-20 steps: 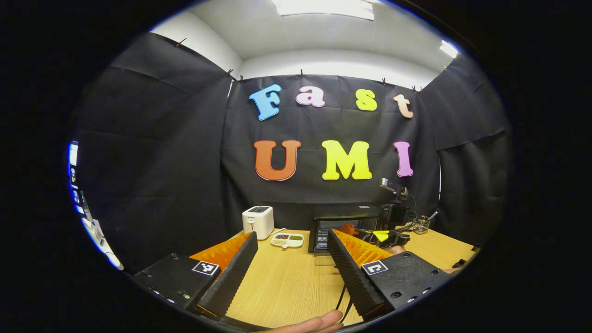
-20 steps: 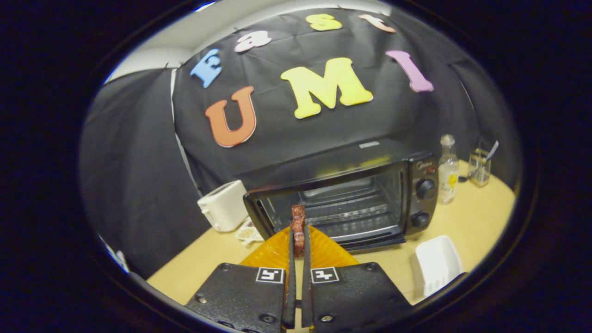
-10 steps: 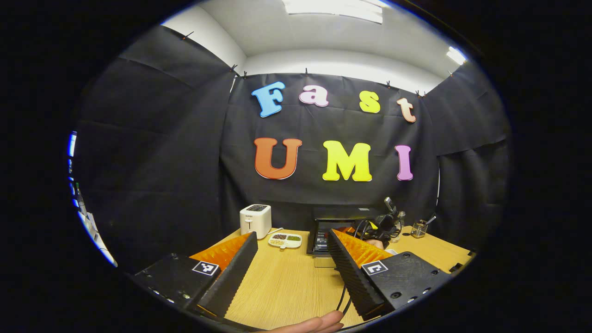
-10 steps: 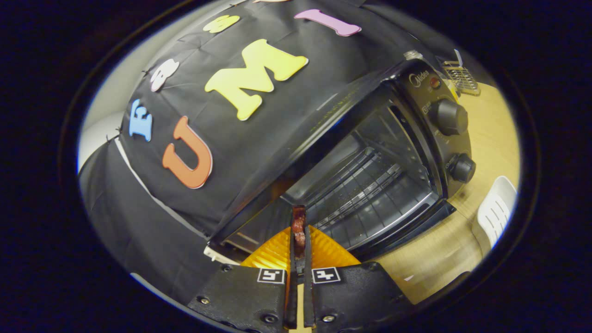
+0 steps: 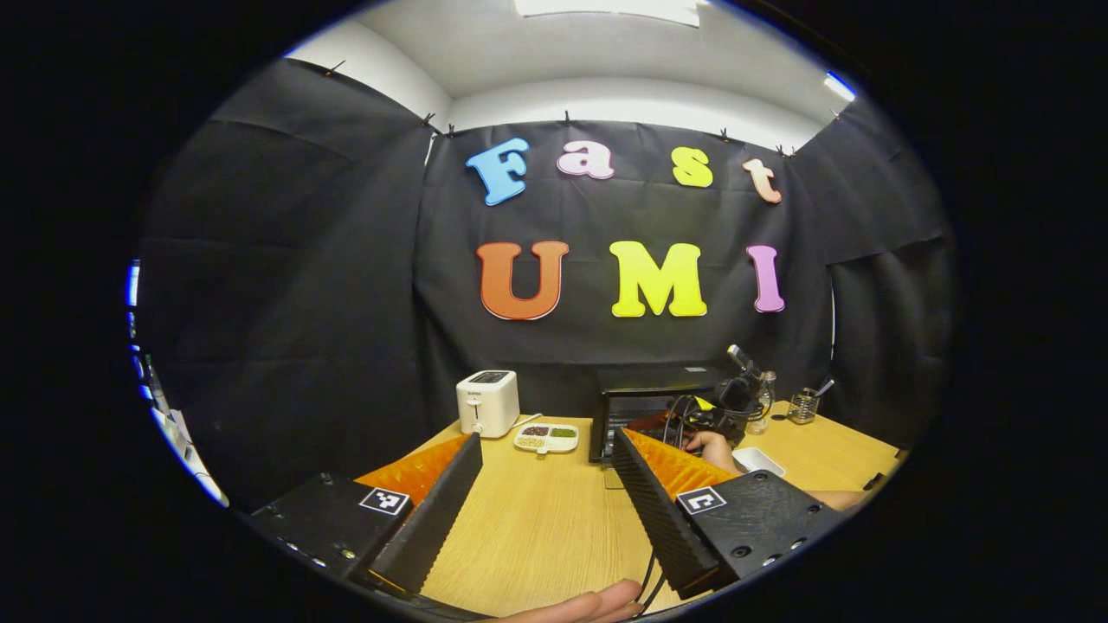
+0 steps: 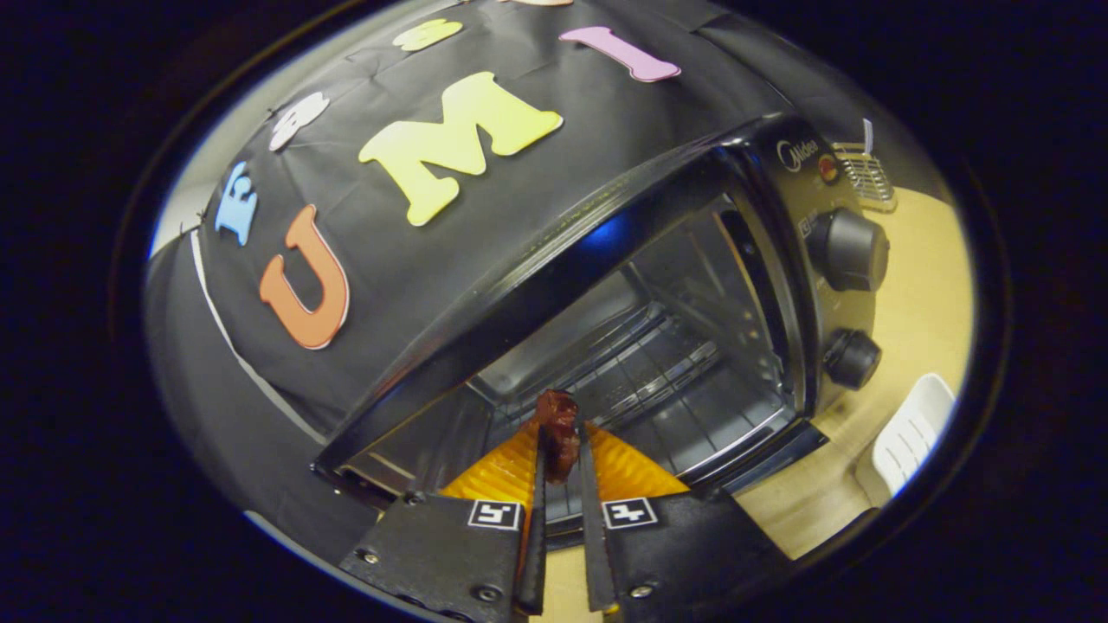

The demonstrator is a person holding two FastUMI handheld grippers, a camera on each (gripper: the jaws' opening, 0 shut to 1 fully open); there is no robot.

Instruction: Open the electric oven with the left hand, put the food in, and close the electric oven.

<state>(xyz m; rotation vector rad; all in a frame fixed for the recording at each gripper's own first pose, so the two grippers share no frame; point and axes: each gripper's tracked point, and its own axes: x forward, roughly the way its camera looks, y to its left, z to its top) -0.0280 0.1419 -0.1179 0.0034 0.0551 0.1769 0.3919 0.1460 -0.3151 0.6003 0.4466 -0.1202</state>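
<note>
Right gripper [image 6: 561,459] has its fingers clamped on the food [image 6: 557,422], poking into the open electric oven [image 6: 658,346]. Left gripper [image 5: 545,484] hangs wide open, oven at one o'clock.

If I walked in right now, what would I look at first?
Probably the black oven with its front wide open, big and close in the right gripper view, two round knobs on its side. Right at its mouth, the right hand-held gripper pinches a dark reddish piece of food over the wire rack. In the left gripper view, the left hand-held gripper hangs open over the wooden table, with a white toaster at the back.
</note>
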